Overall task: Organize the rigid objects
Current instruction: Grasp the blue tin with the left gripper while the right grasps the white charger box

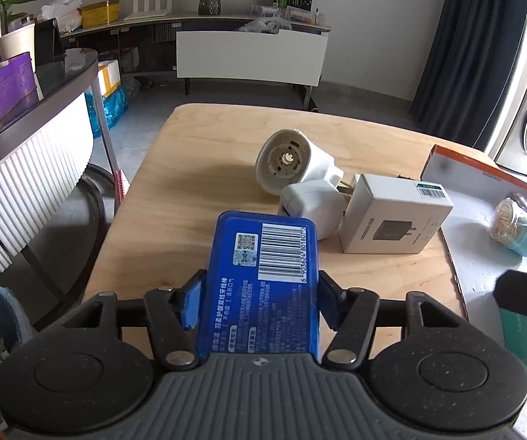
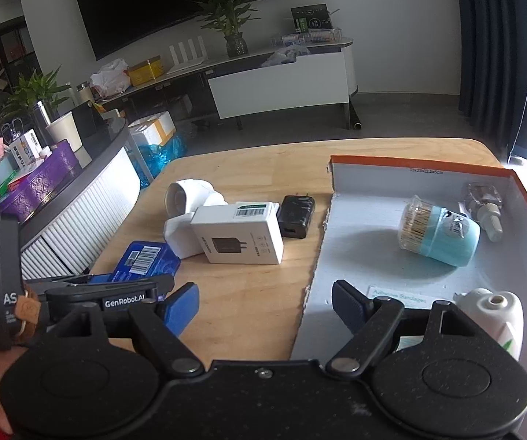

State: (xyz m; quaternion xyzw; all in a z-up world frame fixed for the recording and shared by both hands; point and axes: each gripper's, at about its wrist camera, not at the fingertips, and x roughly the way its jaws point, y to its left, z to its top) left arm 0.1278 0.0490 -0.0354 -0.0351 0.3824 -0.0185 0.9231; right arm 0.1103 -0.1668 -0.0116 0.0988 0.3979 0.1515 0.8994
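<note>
Two tools in view over a light wooden surface (image 2: 249, 315). Left tool (image 1: 258, 295): blue pads pressed on both long sides of a blue floss-pick box (image 1: 263, 256), barcode face up, held just above the surface. In the right wrist view this box (image 2: 146, 258) sits at 9 o'clock, at the surface's left edge, with the left tool's black body in front of it.

Right tool (image 2: 265, 302): jaws spread wide, nothing between them. Its left pad hangs over bare wood, its right pad over the near-left part of the tray.

Loose items, centre of the surface, right wrist view:
- white charger carton (image 2: 239, 233), flat, barcode label toward 12 o'clock
- white plug adapter (image 2: 179, 236), touching the carton's left side
- white round-ended device (image 2: 190, 194), on its side at 11 o'clock of the carton, touching the adapter
- black charger (image 2: 296, 214), prongs toward 12 o'clock, just beside the carton at its 2 o'clock

Tray: shallow box lid, orange rim (image 2: 421, 167), pale floor, occupying 12 to 4 o'clock; left wall torn off, ragged edge. Contents:
- cotton-swab tub with teal base (image 2: 437, 234), on its side, mid-tray
- small clear bottle (image 2: 483, 200), far right corner
- white bottle with green print (image 2: 494, 315), near right, partly behind the right tool
- adhesive bandage packet (image 2: 399, 297), flat, mostly hidden by the tool
</note>
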